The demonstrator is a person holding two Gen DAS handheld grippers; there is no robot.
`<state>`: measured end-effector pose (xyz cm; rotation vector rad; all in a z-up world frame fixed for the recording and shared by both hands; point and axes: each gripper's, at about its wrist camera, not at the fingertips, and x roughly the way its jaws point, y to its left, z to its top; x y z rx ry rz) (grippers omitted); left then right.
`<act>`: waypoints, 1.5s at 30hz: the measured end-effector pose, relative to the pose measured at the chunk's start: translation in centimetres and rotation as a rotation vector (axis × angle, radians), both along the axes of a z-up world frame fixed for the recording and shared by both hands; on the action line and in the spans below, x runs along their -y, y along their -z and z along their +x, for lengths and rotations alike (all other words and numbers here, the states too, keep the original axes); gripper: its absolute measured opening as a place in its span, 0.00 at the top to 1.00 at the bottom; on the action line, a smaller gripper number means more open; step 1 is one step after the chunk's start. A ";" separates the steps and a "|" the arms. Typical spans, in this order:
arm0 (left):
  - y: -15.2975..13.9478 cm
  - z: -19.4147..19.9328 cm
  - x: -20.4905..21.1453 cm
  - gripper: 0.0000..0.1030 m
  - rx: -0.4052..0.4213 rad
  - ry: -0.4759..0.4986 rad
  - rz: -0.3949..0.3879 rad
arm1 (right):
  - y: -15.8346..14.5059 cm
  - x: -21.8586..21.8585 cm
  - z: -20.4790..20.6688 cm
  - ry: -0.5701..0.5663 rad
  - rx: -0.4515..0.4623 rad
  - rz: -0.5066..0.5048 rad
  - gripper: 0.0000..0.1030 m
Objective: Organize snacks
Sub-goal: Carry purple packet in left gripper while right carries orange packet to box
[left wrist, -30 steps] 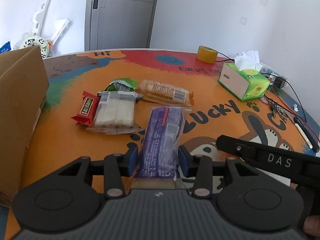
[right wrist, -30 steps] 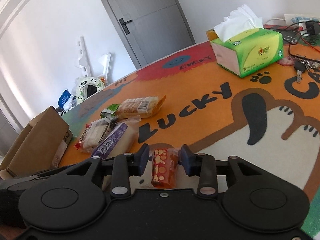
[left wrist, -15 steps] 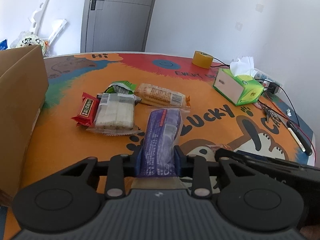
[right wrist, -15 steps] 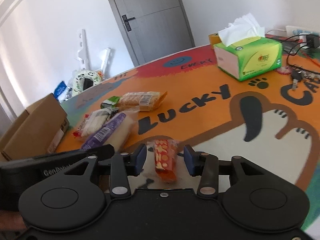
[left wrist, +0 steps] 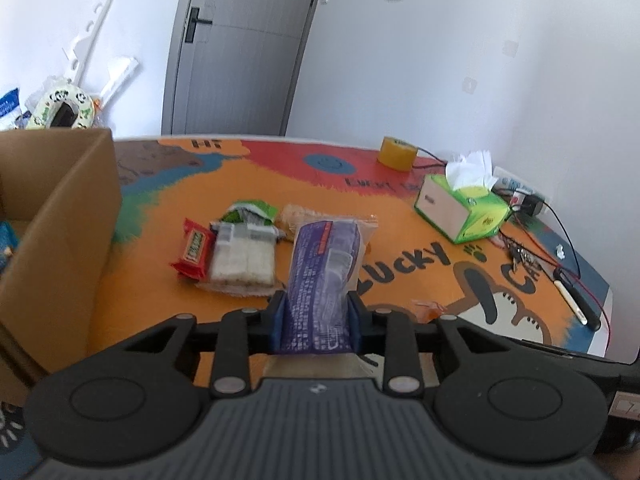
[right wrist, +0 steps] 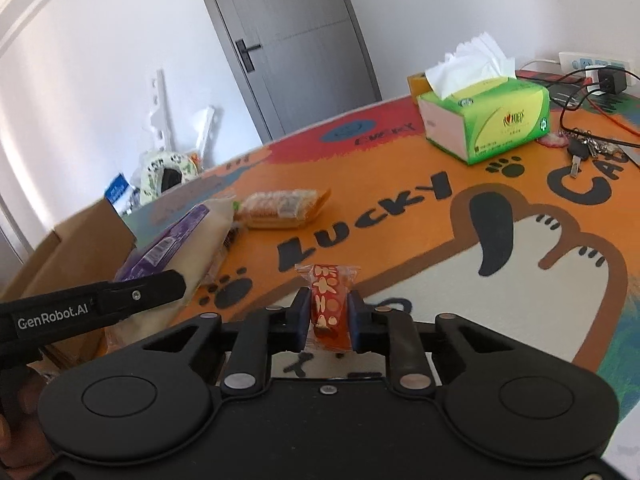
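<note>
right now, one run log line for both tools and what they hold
left tool: shut on purple snack pack | right tool: closing on orange snack packet | cardboard box: left of snacks

A colourful cartoon-print table [left wrist: 168, 288] bears snack packets [left wrist: 240, 256], a tissue box [left wrist: 460, 210], tape roll [left wrist: 398, 152], and keys [right wrist: 580, 148].

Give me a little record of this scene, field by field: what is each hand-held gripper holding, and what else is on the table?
left hand-held gripper: shut on the purple snack pack
right hand-held gripper: jaws closing, pads on the small red snack
snacks on the table: red bar, white wafer pack, green packet, biscuit pack
container: cardboard box, at the left in the left wrist view
other items: green tissue box, tape roll, keys
table: colourful cartoon cover
</note>
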<state>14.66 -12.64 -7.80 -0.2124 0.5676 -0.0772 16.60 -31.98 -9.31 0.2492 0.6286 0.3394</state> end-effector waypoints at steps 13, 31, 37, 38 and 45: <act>-3.7 -3.0 -2.5 0.71 0.097 -0.053 0.002 | -3.9 -2.1 -0.9 -0.054 0.111 0.081 0.80; -7.5 -6.8 -8.0 0.71 0.204 -0.179 0.002 | -8.5 -7.9 -2.6 -0.186 0.226 0.108 0.81; -7.7 -7.6 -10.2 0.71 0.215 -0.225 -0.009 | -9.3 -10.1 -2.3 -0.227 0.241 0.111 0.81; -7.7 -7.7 -10.5 0.71 0.215 -0.231 -0.010 | -9.4 -10.5 -2.2 -0.234 0.244 0.111 0.81; -7.9 -8.1 -13.2 0.71 0.222 -0.290 -0.020 | -9.8 -13.3 -1.5 -0.283 0.253 0.109 0.81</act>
